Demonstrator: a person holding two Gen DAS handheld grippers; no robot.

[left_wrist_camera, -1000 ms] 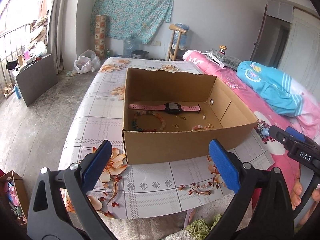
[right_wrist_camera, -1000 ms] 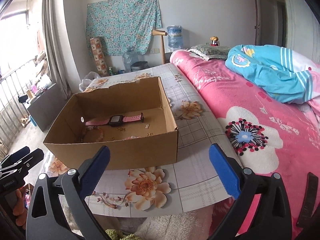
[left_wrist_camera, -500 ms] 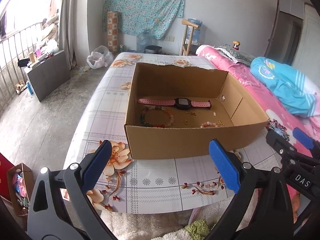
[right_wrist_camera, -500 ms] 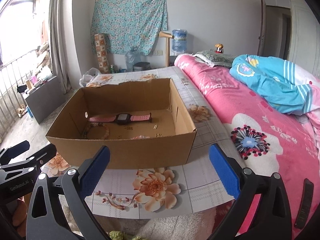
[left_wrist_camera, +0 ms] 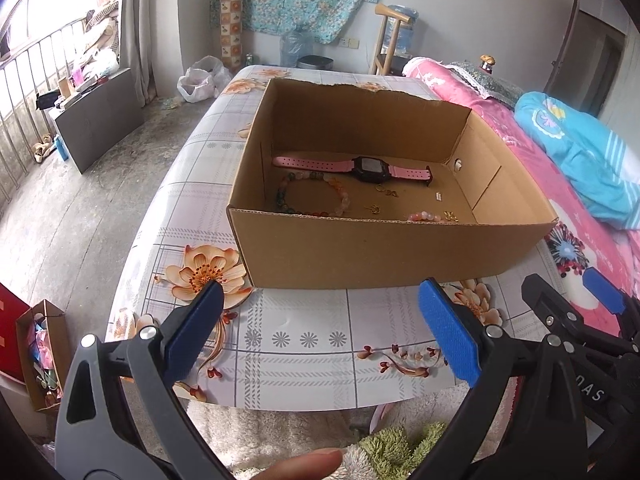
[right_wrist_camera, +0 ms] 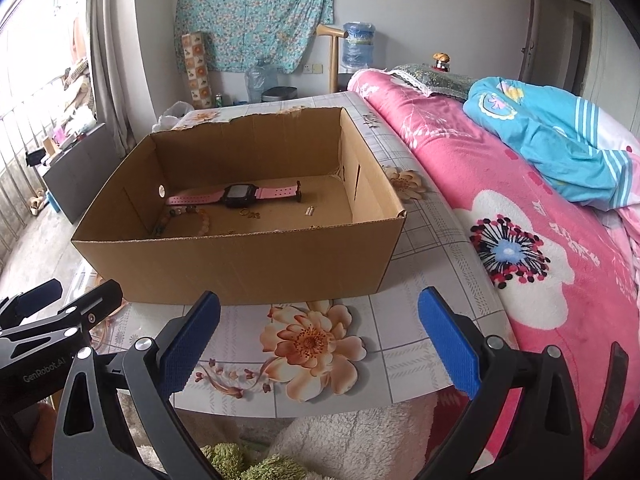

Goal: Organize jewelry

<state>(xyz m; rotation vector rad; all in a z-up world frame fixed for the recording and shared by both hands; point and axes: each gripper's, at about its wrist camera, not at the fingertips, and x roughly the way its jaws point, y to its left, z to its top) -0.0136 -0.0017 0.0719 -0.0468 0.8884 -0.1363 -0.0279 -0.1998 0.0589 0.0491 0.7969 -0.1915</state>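
You have one brown cardboard box (left_wrist_camera: pixel 384 256), one pink-strapped black watch (left_wrist_camera: pixel 356 166), two round beaded bracelets (left_wrist_camera: pixel 310 196) (left_wrist_camera: pixel 426 217), and about four small gold pieces (left_wrist_camera: pixel 387 190).

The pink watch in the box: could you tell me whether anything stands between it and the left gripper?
Yes: the cardboard box's near wall rises between the open left gripper and the pink watch. The box is open on top, so nothing blocks reaching over it.

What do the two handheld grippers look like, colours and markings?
Both match: black plastic clamp-style frames with triangular cutouts, silver rivets at the pivots, and two fingers faced with textured blue pads. The left gripper reads "GenRobot.AI" in the right wrist view; the right gripper shows "DAS"-like lettering, upside down, in the left wrist view. No cables visible.
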